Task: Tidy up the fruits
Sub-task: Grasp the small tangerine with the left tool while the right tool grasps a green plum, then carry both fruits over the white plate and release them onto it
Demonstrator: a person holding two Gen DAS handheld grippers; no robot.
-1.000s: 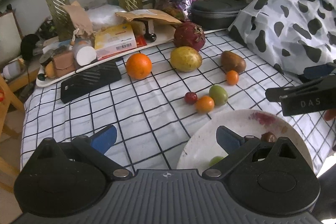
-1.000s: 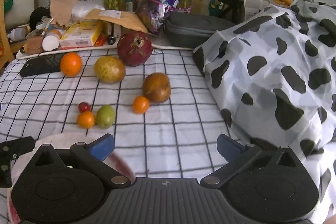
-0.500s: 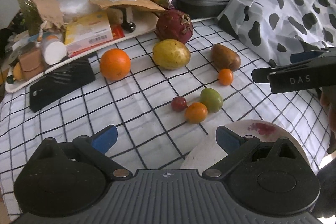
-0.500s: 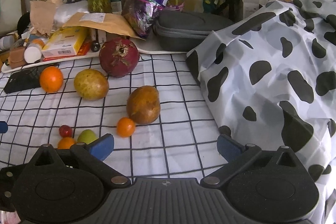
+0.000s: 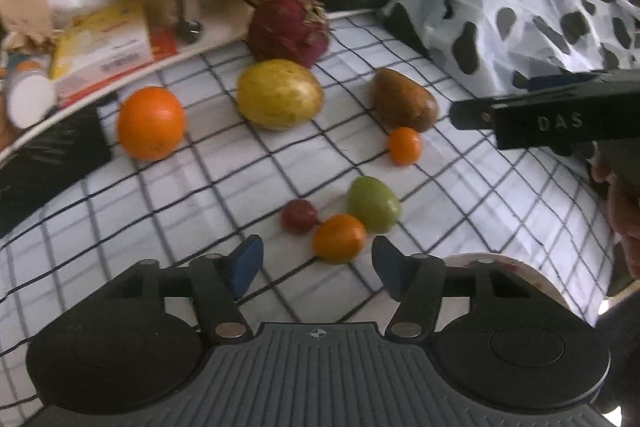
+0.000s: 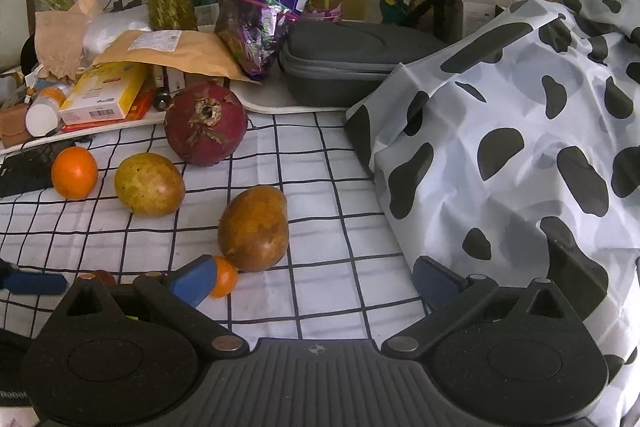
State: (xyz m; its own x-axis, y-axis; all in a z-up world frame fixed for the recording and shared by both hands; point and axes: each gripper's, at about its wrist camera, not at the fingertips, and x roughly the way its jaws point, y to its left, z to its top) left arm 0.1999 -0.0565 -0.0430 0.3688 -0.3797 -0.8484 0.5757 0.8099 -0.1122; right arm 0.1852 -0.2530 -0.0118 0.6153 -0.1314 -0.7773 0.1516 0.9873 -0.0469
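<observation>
Fruits lie loose on the checked cloth: a large orange (image 5: 151,123), a yellow fruit (image 5: 280,93), a dark red fruit (image 5: 289,27), a brown fruit (image 5: 404,99), a small orange one (image 5: 404,145), a green one (image 5: 374,203) and a small red one (image 5: 299,215). My left gripper (image 5: 319,269) is closing, with another small orange fruit (image 5: 339,238) just ahead between its fingertips; the pads do not touch it. My right gripper (image 6: 316,283) stands wide open and holds nothing, just short of the brown fruit (image 6: 254,229). A white plate (image 5: 520,271) peeks from under the left gripper.
A cow-print cloth (image 6: 520,147) is heaped on the right. At the back are a dark zip case (image 6: 352,55), a purple bag (image 6: 276,7), glass vases and a white tray (image 5: 224,39) full of clutter. A black flat object (image 5: 48,155) lies at the left.
The left gripper has moved forward and down to the small fruit cluster and its jaws have narrowed. The right gripper has come closer to the brown fruit. The plate is now mostly hidden.
</observation>
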